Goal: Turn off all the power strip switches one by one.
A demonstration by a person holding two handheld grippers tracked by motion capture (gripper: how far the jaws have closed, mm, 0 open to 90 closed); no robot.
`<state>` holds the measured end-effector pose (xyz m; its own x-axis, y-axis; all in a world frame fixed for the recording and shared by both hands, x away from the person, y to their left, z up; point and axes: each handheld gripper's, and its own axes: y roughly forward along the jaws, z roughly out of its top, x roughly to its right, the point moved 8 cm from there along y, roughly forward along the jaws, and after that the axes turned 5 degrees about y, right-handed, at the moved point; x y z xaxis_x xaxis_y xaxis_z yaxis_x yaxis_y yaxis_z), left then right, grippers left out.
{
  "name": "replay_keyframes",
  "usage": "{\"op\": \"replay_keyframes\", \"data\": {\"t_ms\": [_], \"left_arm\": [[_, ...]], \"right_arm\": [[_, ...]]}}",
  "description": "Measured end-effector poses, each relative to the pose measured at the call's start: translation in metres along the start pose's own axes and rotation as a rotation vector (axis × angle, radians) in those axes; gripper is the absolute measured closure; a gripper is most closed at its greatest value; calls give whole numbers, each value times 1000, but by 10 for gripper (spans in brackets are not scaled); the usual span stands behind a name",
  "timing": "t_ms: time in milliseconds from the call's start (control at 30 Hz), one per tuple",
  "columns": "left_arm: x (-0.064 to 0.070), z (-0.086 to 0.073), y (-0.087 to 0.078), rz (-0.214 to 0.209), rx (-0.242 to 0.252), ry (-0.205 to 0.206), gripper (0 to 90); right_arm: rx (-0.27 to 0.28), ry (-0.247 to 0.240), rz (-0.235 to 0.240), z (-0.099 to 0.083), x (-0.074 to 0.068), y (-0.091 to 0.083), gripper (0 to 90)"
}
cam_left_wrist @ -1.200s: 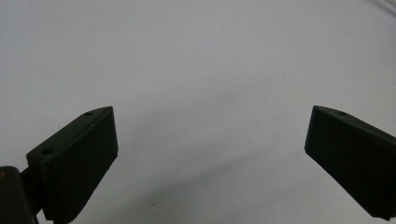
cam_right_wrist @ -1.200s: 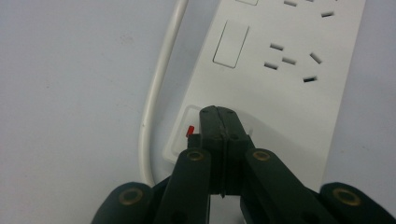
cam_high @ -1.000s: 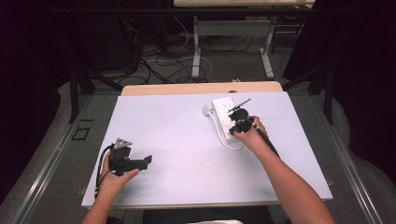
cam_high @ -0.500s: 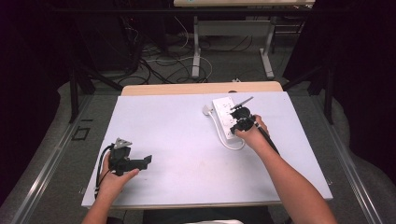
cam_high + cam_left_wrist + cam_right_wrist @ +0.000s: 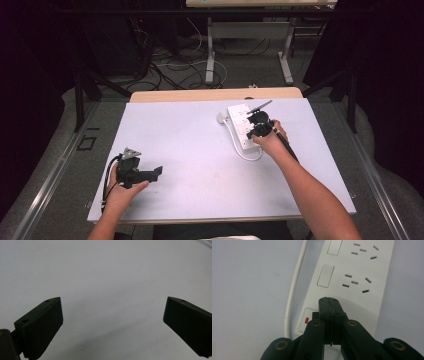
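A white power strip (image 5: 239, 125) lies at the table's far right, with its white cable (image 5: 245, 154) looping toward me and its plug (image 5: 222, 118) at the left. My right gripper (image 5: 253, 131) points down at it. In the right gripper view the gripper (image 5: 332, 302) is shut with nothing between the jaws, tips just over the strip (image 5: 352, 270), beside a rocker switch with a red mark (image 5: 306, 320). My left gripper (image 5: 158, 171) rests near the front left, open; in its own view the gripper (image 5: 111, 308) has bare table between the jaws.
The white table top (image 5: 200, 150) has a wooden strip (image 5: 215, 94) along its far edge. Beyond it the floor holds cables and the legs of another table (image 5: 210, 55). Further switches (image 5: 325, 275) and sockets (image 5: 355, 282) run along the strip.
My right gripper has crept slightly farther along the power strip. The left gripper has stayed where it was.
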<state>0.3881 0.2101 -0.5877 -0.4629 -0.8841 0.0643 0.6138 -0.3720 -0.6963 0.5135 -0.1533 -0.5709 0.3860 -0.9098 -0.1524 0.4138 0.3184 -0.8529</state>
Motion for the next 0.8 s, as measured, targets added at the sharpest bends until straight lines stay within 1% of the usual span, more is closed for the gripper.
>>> {"op": "replay_keyframes", "data": {"t_ms": [33, 67, 100, 133, 167, 200, 300, 333, 367, 400, 433, 500, 533, 567, 600, 633, 667, 700, 733, 767, 800], "left_arm": [[0, 0, 0, 0, 0, 0, 28], [0, 0, 0, -1, 2, 0, 28], [0, 0, -1, -1, 3, -1, 28], [0, 0, -1, -1, 3, -1, 28], [0, 0, -1, -1, 3, -1, 27], [0, 1, 0, 5, 13, -3, 28], [0, 1, 0, 6, 12, -2, 28], [0, 1, 0, 6, 13, -2, 28], [-1, 1, 0, 7, 13, -1, 28], [0, 1, 0, 7, 14, -2, 28], [0, 1, 0, 8, 15, 0, 27], [0, 1, 0, 8, 14, 1, 28], [0, 1, 0, 7, 13, 2, 28], [-1, 1, 0, 8, 12, 3, 28], [-1, 1, 0, 6, 7, 4, 27], [-1, 1, 0, 7, 7, 3, 27], [-1, 1, 0, 8, 8, 4, 27], [-1, 1, -1, 9, 8, 4, 27], [-1, 0, -1, 9, 5, 4, 28], [-1, 0, -1, 9, 5, 5, 27], [-1, 0, -1, 9, 5, 5, 28]], "right_arm": [[11, -16, 4, 2, 0, 0, 900], [20, 0, 7, 4, -1, 0, 900], [8, -10, 1, 4, 0, -1, 900], [22, -13, 9, 6, 0, 0, 900], [8, 8, 2, 7, -1, -1, 900], [12, 5, -1, 8, -1, -1, 900], [14, 5, 4, 10, -2, -1, 900], [29, -9, 11, 13, -1, 0, 900], [22, -5, 4, 14, -2, -1, 900], [13, 11, -1, 14, -3, 0, 900], [16, 6, -5, 15, -3, 0, 900], [18, 3, 2, 17, -4, 0, 900], [16, 2, -5, 18, -4, 1, 900], [17, -11, -2, 19, -5, 1, 900], [17, 4, -7, 21, -7, 1, 900], [19, -11, -2, 22, -7, 1, 900], [19, -11, -2, 22, -7, 1, 900], [33, -3, 0, 24, -8, 2, 900], [22, 10, 1, 25, -10, 2, 900], [25, -5, 2, 26, -9, 3, 900], [31, 8, 8, 28, -11, 4, 900]]}}
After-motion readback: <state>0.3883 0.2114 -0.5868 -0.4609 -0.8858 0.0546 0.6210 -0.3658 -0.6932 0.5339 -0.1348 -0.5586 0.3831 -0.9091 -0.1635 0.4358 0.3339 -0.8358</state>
